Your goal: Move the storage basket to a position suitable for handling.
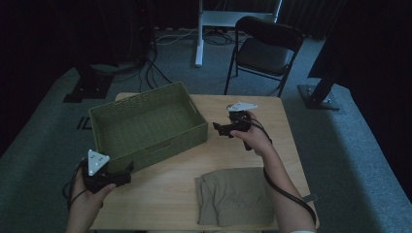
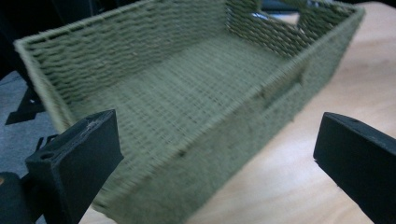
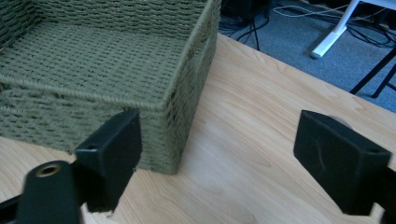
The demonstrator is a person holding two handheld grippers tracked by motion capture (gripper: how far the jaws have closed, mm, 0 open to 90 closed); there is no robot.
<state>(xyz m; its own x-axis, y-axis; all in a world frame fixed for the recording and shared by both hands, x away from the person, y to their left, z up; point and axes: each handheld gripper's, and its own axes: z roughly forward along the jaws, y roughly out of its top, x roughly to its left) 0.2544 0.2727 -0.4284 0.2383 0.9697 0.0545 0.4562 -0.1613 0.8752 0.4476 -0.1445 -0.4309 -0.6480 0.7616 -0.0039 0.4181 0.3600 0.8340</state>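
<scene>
High view | left gripper (image 1: 127, 175) hovering at worktop's near left corner, jaws gaping wide, gripping nothing | right gripper (image 1: 218, 128) hanging just beside basket's right wall, spread wide too | green woven basket (image 1: 145, 127) sitting on far left, overhanging left edge | folded khaki cloth (image 1: 235, 196) lying by near edge

The high view is dim, and the room behind the table (image 1: 243, 145) falls into near black. Both gripper views are brighter, with soft, even light and no hard shadows. Ahead of the left gripper (image 2: 215, 163) the basket (image 2: 187, 93) is slightly blurred; the jaws nearest each camera look soft too.
</scene>
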